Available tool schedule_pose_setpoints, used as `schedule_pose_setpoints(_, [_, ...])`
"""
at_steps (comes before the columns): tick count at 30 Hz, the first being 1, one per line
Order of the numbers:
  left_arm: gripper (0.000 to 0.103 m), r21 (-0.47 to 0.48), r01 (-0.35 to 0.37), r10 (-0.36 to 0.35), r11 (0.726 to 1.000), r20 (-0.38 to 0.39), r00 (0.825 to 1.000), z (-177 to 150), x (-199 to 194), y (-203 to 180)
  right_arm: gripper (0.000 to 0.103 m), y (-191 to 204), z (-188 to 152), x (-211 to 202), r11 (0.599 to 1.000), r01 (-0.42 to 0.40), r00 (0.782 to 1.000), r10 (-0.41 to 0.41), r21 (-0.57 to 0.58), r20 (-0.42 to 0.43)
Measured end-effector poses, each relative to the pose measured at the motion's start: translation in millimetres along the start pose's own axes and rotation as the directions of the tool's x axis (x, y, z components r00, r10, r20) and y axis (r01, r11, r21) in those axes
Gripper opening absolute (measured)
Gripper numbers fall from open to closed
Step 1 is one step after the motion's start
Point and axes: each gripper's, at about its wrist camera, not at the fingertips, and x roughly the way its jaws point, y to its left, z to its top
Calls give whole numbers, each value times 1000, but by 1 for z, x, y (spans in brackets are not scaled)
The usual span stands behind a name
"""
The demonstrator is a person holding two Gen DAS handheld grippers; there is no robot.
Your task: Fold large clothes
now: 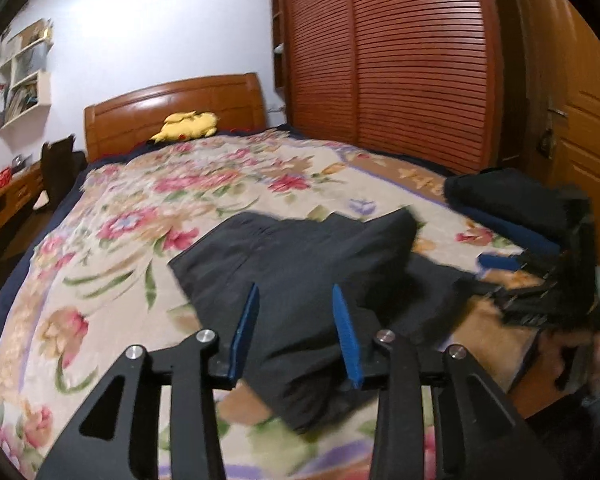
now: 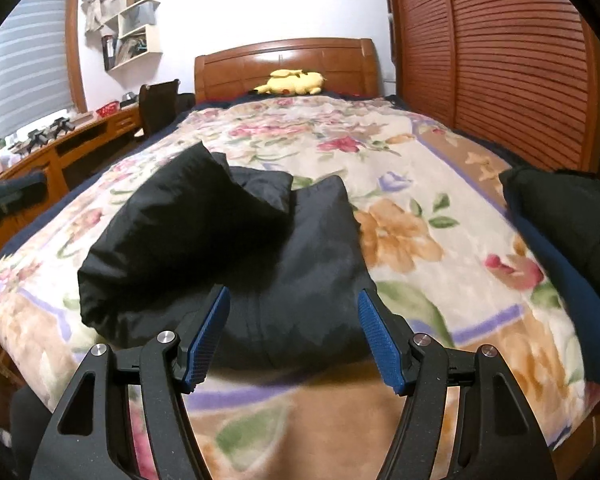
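A large black padded garment (image 1: 300, 264) lies bunched on the floral bedspread (image 1: 112, 220), near the bed's foot. It also shows in the right wrist view (image 2: 228, 240), with a sleeve folded over its body. My left gripper (image 1: 296, 292) is open, hovering just above the garment's near part, holding nothing. My right gripper (image 2: 292, 300) is open, just above the garment's near edge, empty. The right gripper also shows at the right of the left wrist view (image 1: 540, 280), low over the bedspread.
A second dark folded garment (image 1: 512, 200) lies at the bed's right edge, also in the right wrist view (image 2: 568, 216). A yellow plush toy (image 2: 294, 82) lies by the wooden headboard (image 2: 284, 60). A louvred wardrobe (image 2: 500, 60) stands on the right, a desk (image 2: 60, 144) and chair on the left.
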Motion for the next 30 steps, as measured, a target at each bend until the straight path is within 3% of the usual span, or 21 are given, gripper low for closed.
schedule_pose_setpoints(6, [41, -53, -25, 23, 998, -46, 999, -27, 25, 37, 68, -3, 30, 2, 999, -17, 1000, 18, -30, 15])
schedule_pose_setpoints(11, [43, -62, -36, 32, 997, -63, 997, -42, 42, 51, 68, -4, 60, 2, 996, 33, 999, -31, -80, 24])
schedule_pose_setpoints(18, [44, -77, -32, 27, 996, -63, 998, -56, 56, 62, 68, 12, 94, 10, 995, -14, 999, 17, -97, 30])
schedule_pose_setpoints(24, [45, -63, -28, 21, 998, -108, 994, -72, 70, 67, 68, 50, 104, 42, 986, -67, 998, 64, -156, -24])
schedule_pose_setpoints(30, [46, -128, 22, -35, 992, -102, 994, -77, 70, 81, 68, 71, 99, 77, 974, -96, 992, 77, -207, -97])
